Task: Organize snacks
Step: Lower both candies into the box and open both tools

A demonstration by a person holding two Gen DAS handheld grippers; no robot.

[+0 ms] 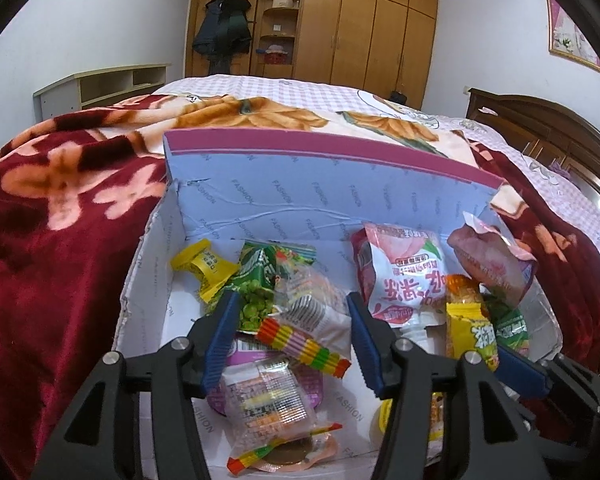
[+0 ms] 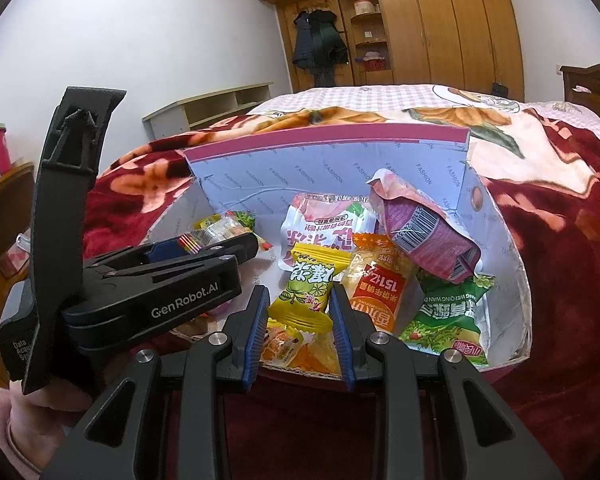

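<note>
An open cardboard box (image 1: 284,200) (image 2: 340,168) with a blue-lined lid stands on the bed and holds several snack packs. My left gripper (image 1: 294,304) is open over the box's left part; a clear pack with striped ends (image 1: 300,336) lies between its fingers, not clamped. A green pea pack (image 1: 260,280) and a yellow candy (image 1: 204,270) lie beyond. My right gripper (image 2: 300,294) is partly open at the box's near edge, its blue pads either side of a yellow lemon-candy pack (image 2: 308,292). The left gripper also shows in the right wrist view (image 2: 220,246).
A white-pink pack (image 2: 324,232), an orange pack (image 2: 380,292), a purple bag (image 2: 428,232) and a green pack (image 2: 448,316) fill the box's right side. A red floral blanket (image 1: 60,240) surrounds the box. Wardrobes (image 1: 360,20) and a low shelf (image 1: 100,88) stand behind.
</note>
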